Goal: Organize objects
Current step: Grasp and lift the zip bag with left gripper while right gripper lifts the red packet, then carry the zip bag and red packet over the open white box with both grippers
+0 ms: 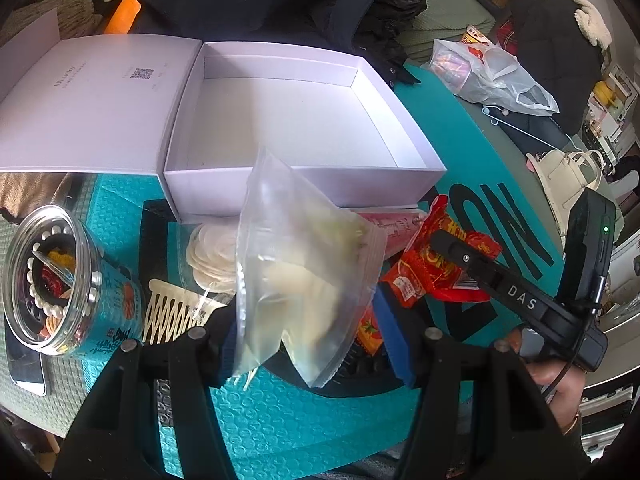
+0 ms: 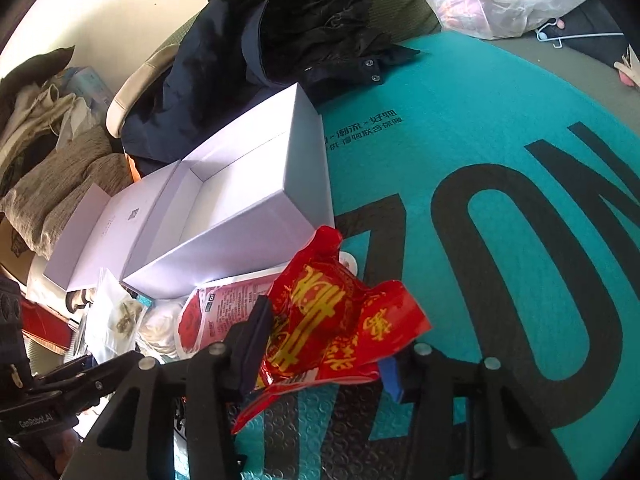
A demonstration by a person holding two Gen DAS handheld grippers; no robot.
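Landmark: open white box [image 1: 296, 120], empty, lid flap folded flat beside it, ready to take items.

Left gripper [image 1: 308, 344] jaws clenched on clear zip bag [image 1: 296, 272]; bag lifted just before box front wall, likely bound for box.

Right gripper [image 2: 320, 360] jaws grasping red snack packet [image 2: 332, 320], near box front corner, raised off teal mat [image 2: 480, 120]; likely next into box.

Still on mat before box: jar of beads [image 1: 60, 276], cream comb [image 1: 172, 316], round pads [image 1: 212, 256], awaiting sorting.
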